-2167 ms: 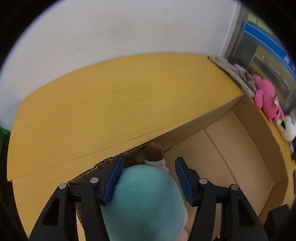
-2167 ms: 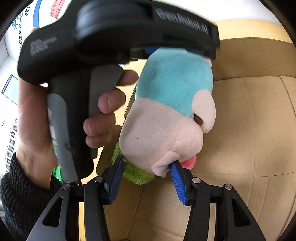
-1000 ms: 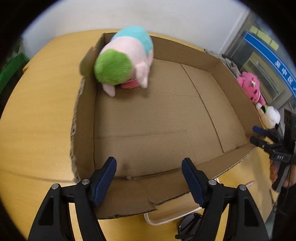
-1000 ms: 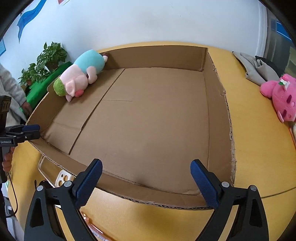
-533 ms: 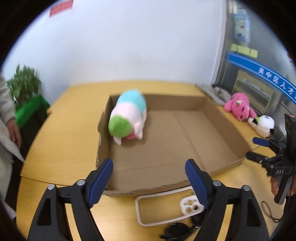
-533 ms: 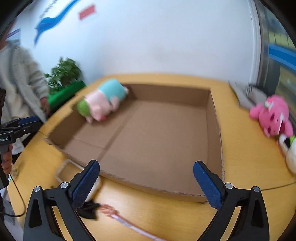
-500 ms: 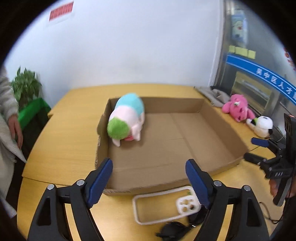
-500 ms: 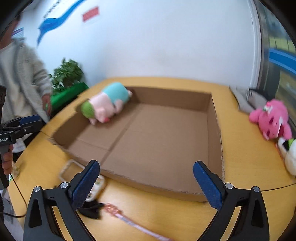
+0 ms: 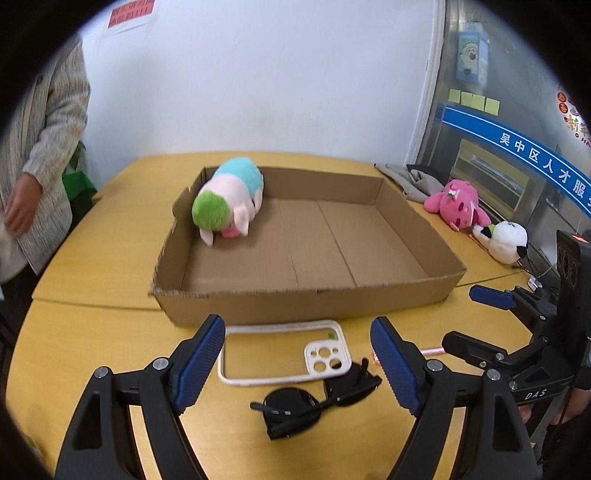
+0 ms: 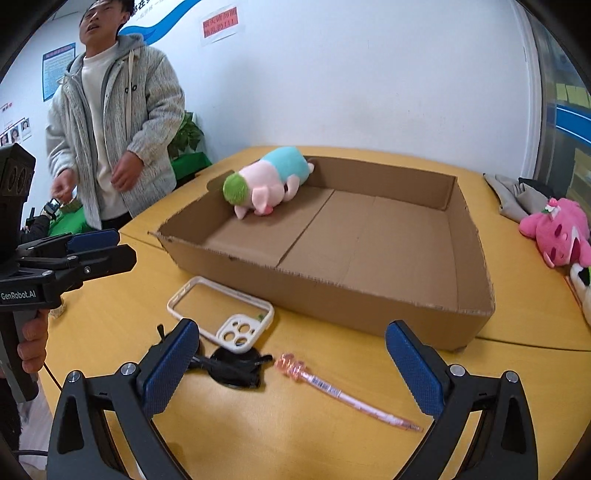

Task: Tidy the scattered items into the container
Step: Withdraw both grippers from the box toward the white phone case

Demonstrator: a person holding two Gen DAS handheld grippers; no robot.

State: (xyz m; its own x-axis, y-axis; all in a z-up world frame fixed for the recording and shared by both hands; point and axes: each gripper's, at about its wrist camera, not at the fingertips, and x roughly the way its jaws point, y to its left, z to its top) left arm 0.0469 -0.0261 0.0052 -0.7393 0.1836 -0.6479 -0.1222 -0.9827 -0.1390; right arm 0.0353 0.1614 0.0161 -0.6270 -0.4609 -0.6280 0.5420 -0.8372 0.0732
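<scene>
Showing only rightward — pink pen [image 10: 343, 395]; leftward, perhaps its tip.

1. We read "GenRobot.AI" on the left tongs' [image 10: 92, 243] black body.
2. We read "DAS" on the right tongs' [image 9: 491, 295] frame.
3. We see "吴中区人才服" on a blue wall band [image 9: 517, 147].
4. The red wall notice [image 10: 219, 24] is too small to read.

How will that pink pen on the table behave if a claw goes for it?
The pink pen looks thin and round-barrelled, so a nudge would probably roll it. It lies flat on the table, so pinching it may be fiddly. Its moulded top end looks possibly fragile.
</scene>
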